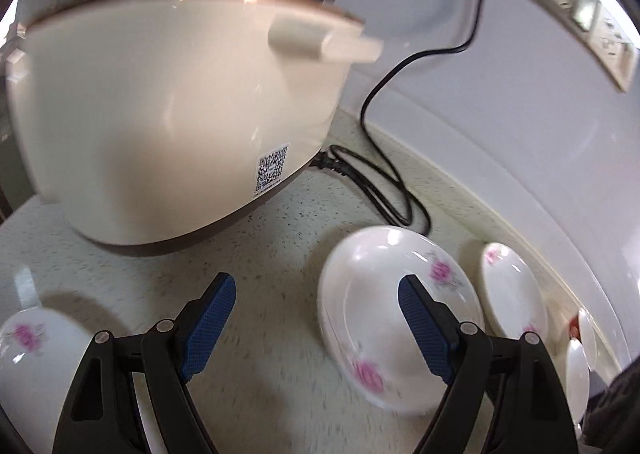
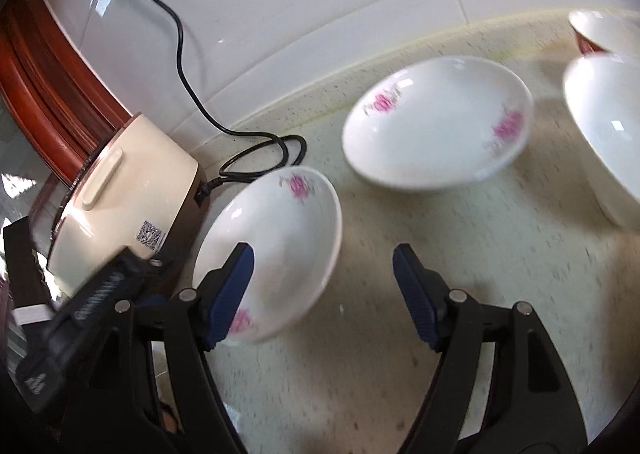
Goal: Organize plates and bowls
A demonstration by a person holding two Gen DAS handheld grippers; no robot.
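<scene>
Your left hand-held gripper [image 1: 316,322] stands wide open over the speckled desk [image 1: 260,254], nothing between its blue pads; its right finger overlaps the near flowered plate [image 1: 372,294] in view, and contact is unclear. Your right hand-held gripper [image 2: 323,294] is also spread wide and empty, its left finger overlapping the same plate [image 2: 288,230]. A second flowered plate [image 2: 436,125] lies flat beyond, near the wall. A white bowl [image 2: 604,133] sits right of it. A cream rice cooker [image 1: 172,125] with its black cord [image 1: 384,181] crowds the left.
</scene>
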